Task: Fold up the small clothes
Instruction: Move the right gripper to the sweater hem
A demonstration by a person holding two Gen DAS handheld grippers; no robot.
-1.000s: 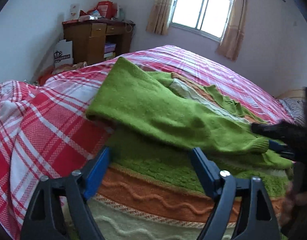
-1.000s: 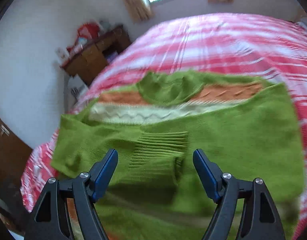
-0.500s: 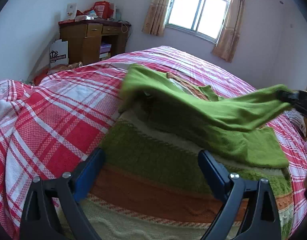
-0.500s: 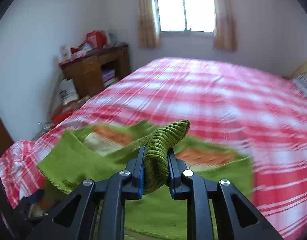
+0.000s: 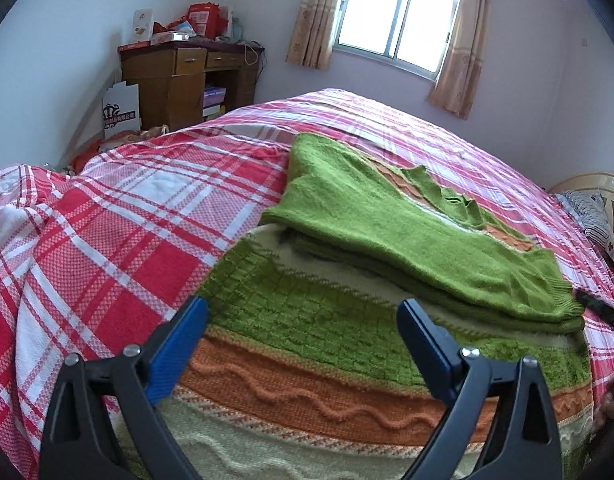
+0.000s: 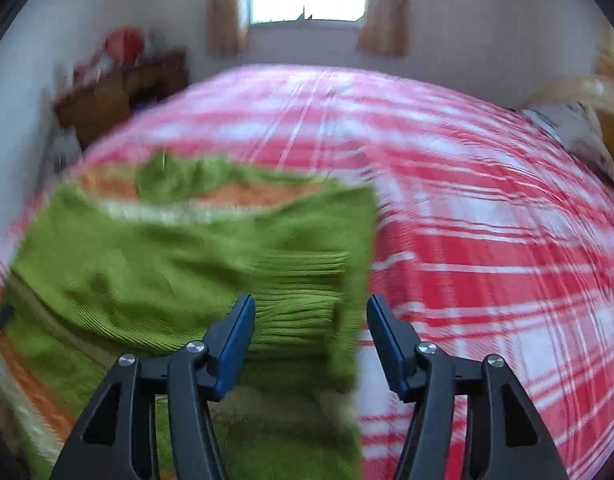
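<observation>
Left tool (image 5: 303,346): jaws wide, empty, over striped knit sweater (image 5: 307,344) | Right tool (image 6: 311,340): jaws opening, ribbed green sleeve cuff (image 6: 303,296) just ahead between them, ungripped | Sweater on plaid bed (image 5: 119,220).

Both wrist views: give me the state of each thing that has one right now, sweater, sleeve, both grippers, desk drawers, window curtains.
Sweater: flat on the plaid bedspread, not yet folded up.
Sleeve: folded across the sweater body, ribbed cuff resting on it.
Left gripper: open, nothing between the jaws.
Right gripper: jaws opening, cuff just ahead, not pinched.
Desk drawers: closed.
Curtains: drawn aside, window uncovered.
</observation>
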